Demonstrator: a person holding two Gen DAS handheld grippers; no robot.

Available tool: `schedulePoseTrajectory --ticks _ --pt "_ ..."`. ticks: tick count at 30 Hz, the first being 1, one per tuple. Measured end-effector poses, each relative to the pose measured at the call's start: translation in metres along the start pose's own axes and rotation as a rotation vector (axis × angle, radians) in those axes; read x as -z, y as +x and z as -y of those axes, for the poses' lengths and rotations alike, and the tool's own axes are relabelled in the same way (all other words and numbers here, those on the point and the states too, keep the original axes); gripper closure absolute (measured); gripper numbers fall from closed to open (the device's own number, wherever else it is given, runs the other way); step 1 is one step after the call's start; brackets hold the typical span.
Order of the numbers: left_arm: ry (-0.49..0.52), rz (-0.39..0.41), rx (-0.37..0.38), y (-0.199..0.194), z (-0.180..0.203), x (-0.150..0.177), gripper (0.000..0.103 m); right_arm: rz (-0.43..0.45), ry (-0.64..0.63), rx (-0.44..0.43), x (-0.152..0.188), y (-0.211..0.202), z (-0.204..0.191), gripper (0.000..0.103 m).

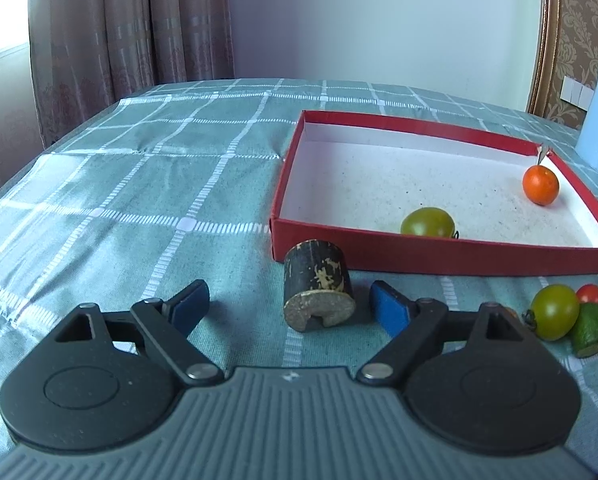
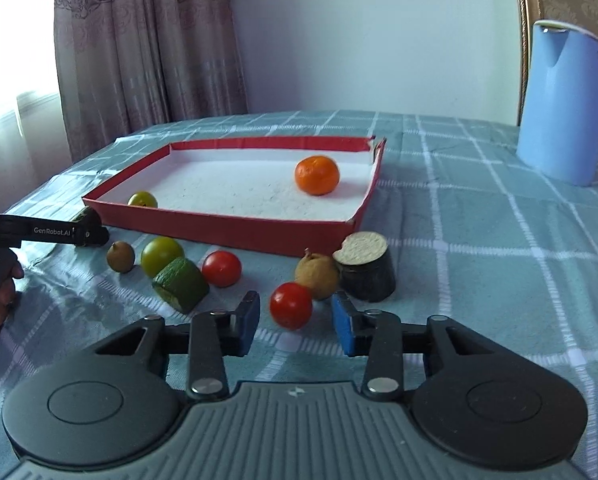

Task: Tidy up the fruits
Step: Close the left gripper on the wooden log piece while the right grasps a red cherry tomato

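Note:
A red box (image 1: 439,254) with a white floor holds an orange (image 1: 540,185) and a green tomato (image 1: 427,222). My left gripper (image 1: 291,306) is open around a dark cut eggplant piece (image 1: 318,286) lying in front of the box. My right gripper (image 2: 295,320) is open, with a red tomato (image 2: 291,305) between its fingertips. On the cloth near it lie a second red tomato (image 2: 221,268), a green tomato (image 2: 161,255), a green cut piece (image 2: 181,285), two brown fruits (image 2: 318,274) (image 2: 121,256) and another eggplant piece (image 2: 366,266). The box (image 2: 235,228) shows there too.
A tall blue jug (image 2: 559,100) stands at the back right of the table. The table has a green checked cloth (image 1: 139,200). The left gripper's body (image 2: 51,232) and a hand reach in at the left of the right wrist view. Curtains hang behind.

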State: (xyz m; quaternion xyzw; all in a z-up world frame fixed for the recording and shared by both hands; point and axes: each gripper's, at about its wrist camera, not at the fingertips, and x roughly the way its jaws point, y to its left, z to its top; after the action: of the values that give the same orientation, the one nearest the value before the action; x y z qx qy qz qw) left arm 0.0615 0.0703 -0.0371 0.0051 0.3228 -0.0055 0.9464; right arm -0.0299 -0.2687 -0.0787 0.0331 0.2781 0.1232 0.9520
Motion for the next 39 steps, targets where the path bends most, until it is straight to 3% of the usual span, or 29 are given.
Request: schedulePoseTrajectory --ticks 4,6,15,18,21,24,30,39 --pt "-0.001 -0.001 0.002 0.0 -0.001 0.0 0.016 -0.024 0.001 0.018 -0.004 0.01 -0.005 0.068" --pt "0.0 -0.002 0.001 0.0 0.0 0.0 0.016 -0.03 -0.011 0.042 -0.004 0.012 -0.009 0.079" --pt "-0.001 0.002 0.0 0.0 0.0 0.0 0.018 0.0 0.034 0.026 -0.004 0.007 -0.003 0.08" --pt "-0.013 0.023 -0.001 -0.004 -0.002 0.0 0.035 0.013 0.036 0.019 -0.004 0.005 -0.003 0.08" --pt "-0.017 0.026 -0.001 -0.004 -0.003 0.0 0.04 0.018 0.039 0.02 -0.004 0.004 -0.003 0.08" --pt "-0.011 0.043 0.008 -0.008 -0.002 0.001 0.056 0.02 0.042 0.019 -0.003 0.004 -0.003 0.08" --pt "-0.012 0.045 0.025 -0.008 -0.002 0.001 0.073 0.023 0.033 0.021 -0.003 0.004 -0.004 0.08" --pt "-0.012 0.051 0.027 -0.009 -0.001 0.002 0.072 0.028 0.032 0.021 -0.003 0.003 -0.004 0.08"
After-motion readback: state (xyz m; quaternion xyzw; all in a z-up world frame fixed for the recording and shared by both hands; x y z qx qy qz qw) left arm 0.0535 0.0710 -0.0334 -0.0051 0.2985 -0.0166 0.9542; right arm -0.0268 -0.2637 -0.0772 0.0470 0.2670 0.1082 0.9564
